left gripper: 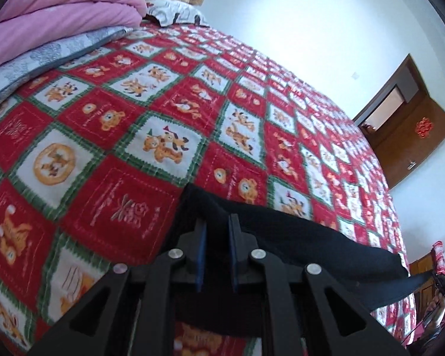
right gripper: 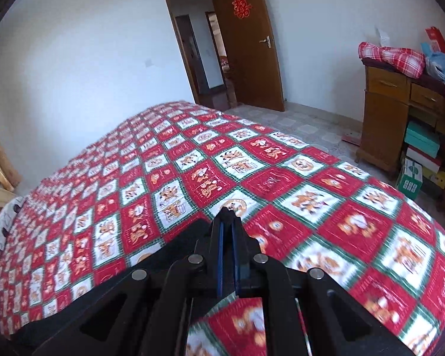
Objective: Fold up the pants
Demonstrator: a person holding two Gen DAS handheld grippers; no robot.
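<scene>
A pair of black pants hangs just above the red, white and green checked bedspread. In the left wrist view my left gripper is shut on one end of the cloth, which fills the gap between its blue pads. From there the pants stretch right in a taut band toward a hand at the frame's edge. In the right wrist view my right gripper has its fingers pressed together on an edge of the black pants, which trail down to the left over the bedspread.
A pink quilt and a grey patterned blanket lie at the head of the bed, beside a white pillow. Beyond the bed's foot stands an open brown door. A wooden cabinet with stacked boxes is at the right.
</scene>
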